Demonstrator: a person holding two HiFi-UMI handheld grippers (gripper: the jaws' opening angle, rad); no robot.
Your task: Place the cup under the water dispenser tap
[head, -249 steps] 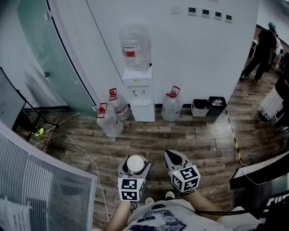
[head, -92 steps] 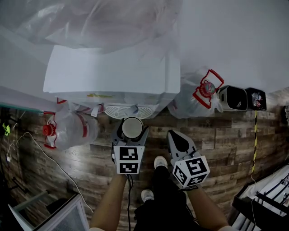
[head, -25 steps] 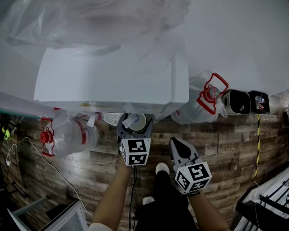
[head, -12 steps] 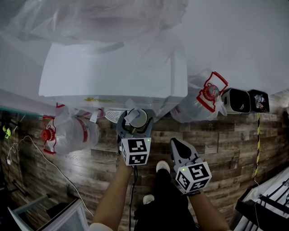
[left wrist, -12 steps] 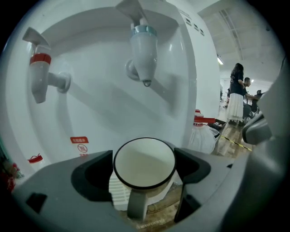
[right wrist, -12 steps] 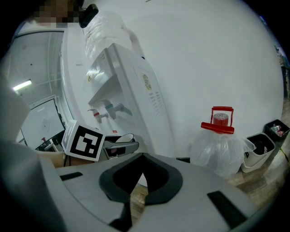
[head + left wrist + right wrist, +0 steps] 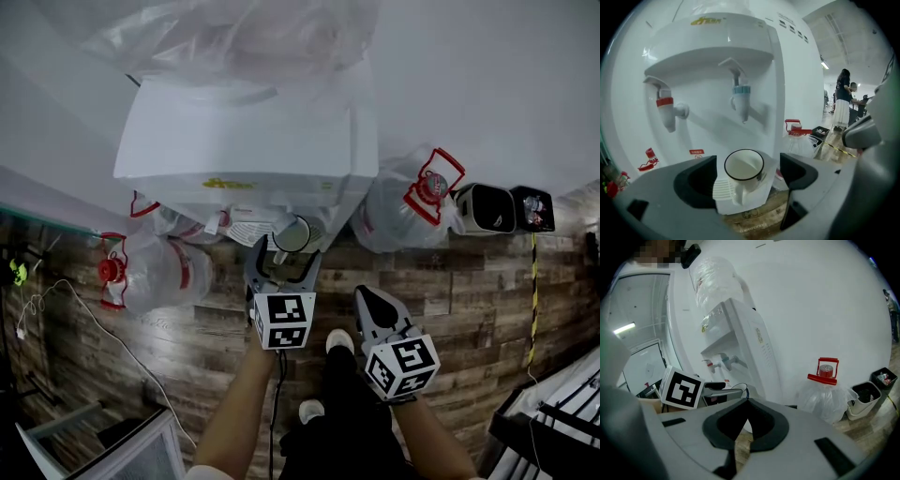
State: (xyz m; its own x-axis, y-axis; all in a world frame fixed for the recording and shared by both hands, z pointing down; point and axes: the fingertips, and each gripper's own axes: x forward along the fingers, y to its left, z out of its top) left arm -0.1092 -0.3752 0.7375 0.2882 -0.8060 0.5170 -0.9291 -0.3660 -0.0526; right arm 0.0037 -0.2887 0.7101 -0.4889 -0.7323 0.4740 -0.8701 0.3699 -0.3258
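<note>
A white enamel cup (image 7: 744,165) with a dark rim stands on the white drip tray (image 7: 723,192) of the water dispenser (image 7: 246,141), under the blue tap (image 7: 740,96); the red tap (image 7: 665,107) is to its left. The cup's handle faces the left gripper (image 7: 747,177), which is open, with its jaws on either side of the cup and apart from it. In the head view the cup (image 7: 292,233) shows just beyond the left gripper (image 7: 286,259). My right gripper (image 7: 373,302) hangs lower right, shut and empty, as the right gripper view (image 7: 747,420) confirms.
Large water jugs stand beside the dispenser, one on the left (image 7: 150,272) and one on the right (image 7: 412,211). Two small bins (image 7: 483,206) sit by the wall further right. A cable (image 7: 56,309) runs over the wooden floor at left. People (image 7: 843,98) stand far off.
The left gripper has opened and let go of the cup, which now stands on the drip tray. That gripper has drawn back slightly. The right gripper has hardly moved.
</note>
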